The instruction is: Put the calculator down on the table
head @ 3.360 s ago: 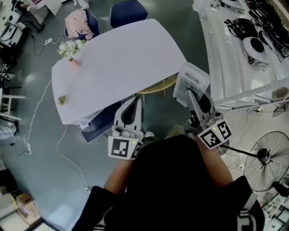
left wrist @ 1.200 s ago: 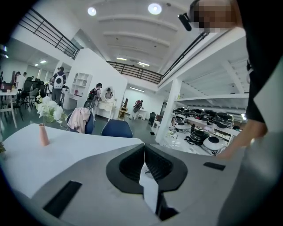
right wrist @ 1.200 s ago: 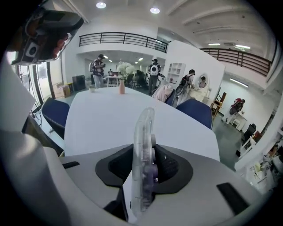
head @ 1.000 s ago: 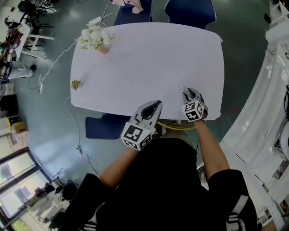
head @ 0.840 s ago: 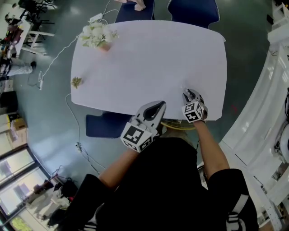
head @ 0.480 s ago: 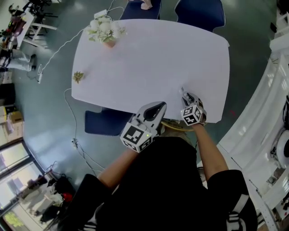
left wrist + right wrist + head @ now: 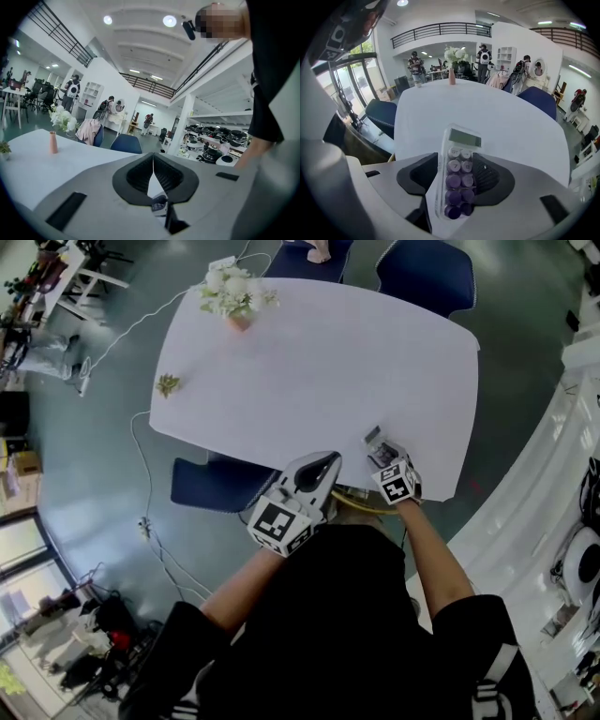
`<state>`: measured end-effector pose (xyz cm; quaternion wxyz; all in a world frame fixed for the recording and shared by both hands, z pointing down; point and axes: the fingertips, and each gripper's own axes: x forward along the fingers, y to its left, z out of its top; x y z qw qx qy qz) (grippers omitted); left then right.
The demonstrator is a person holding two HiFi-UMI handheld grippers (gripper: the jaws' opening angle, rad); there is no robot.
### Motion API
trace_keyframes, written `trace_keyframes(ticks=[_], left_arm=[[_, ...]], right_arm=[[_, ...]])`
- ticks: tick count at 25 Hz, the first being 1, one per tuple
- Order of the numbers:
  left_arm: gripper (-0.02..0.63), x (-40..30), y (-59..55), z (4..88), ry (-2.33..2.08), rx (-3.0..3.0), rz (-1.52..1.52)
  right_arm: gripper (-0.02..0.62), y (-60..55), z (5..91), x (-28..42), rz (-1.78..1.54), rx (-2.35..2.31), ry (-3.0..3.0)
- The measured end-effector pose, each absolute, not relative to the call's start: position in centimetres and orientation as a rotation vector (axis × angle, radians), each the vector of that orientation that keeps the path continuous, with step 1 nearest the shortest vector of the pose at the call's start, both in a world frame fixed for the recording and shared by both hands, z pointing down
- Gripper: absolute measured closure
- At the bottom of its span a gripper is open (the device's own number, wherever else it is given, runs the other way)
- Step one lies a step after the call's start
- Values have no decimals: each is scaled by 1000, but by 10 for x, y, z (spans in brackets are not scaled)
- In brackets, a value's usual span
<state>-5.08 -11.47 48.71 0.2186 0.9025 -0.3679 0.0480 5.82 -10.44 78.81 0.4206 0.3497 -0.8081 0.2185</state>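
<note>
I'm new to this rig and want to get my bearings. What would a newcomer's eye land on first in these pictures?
A purple-keyed calculator sits between the jaws of the right claw, which are opening, near the right end of the near edge of the big white table. A vase of white flowers stands at the table's far left corner.

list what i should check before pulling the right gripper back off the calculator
1. Jaws of the right gripper letting go of the calculator: ok, they are opening, with the calculator between them.
2. Calculator lying flat on the table: cannot tell.
3. Tabletop around the calculator bare: ok.
4. Left gripper shut, empty and off to the side: ok.
5. Flower vase far across the table: ok.
</note>
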Motion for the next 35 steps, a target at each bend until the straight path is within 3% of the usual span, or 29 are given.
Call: trace_keyframes(ticks=[12, 19, 28, 35], left_arm=[[600, -69, -92, 485, -1143, 2416, 64], [600, -62, -96, 476, -1185, 2432, 22], [600, -37, -108, 452, -1161, 2509, -39], [600, -6, -109, 436, -1126, 2561, -85]], right_arm=[[403, -101, 765, 83, 797, 1098, -2070], [591, -115, 683, 111, 792, 1308, -2194], [597, -128, 509, 142, 526, 1596, -2427], [597, -123, 447, 165, 343, 1701, -2482]])
